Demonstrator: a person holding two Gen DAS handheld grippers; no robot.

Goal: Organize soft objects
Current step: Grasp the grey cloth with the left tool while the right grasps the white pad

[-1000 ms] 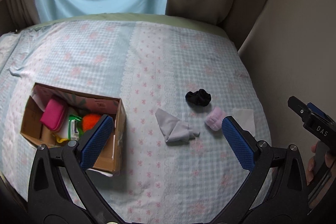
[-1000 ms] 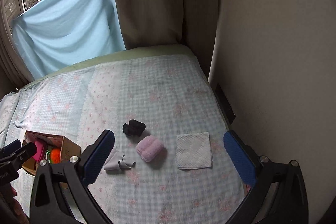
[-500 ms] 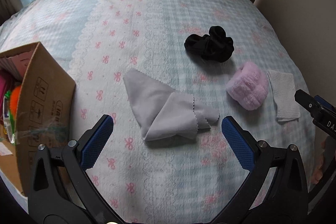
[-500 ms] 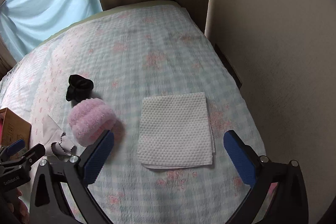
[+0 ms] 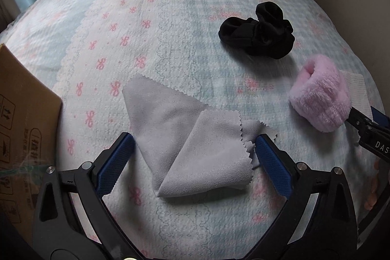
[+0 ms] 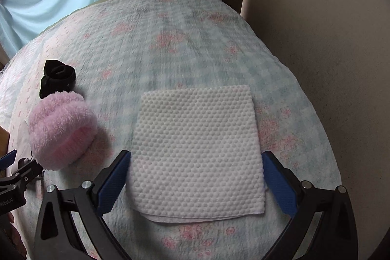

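Bed cover (image 5: 170, 16) carries four soft items: grey cloth (image 5: 190, 138), black scrunchie (image 5: 258, 35), pink fluffy band (image 5: 321, 101), white embossed towel (image 6: 197, 150). Cardboard box (image 5: 22, 128) at left edge, just beside the grey cloth. Left gripper (image 5: 193, 157) jaws wide, straddling the grey cloth; right gripper (image 6: 195, 174) jaws wide, straddling the towel. Versus half a second ago: both grippers are lower and closer, cloths now between the pads.

Soft, dim daylight lit both views; short shadows fell beneath the black sock (image 5: 257, 37). Fisheye curvature bent the edges, corners vignetted black, with slight blur at the periphery.
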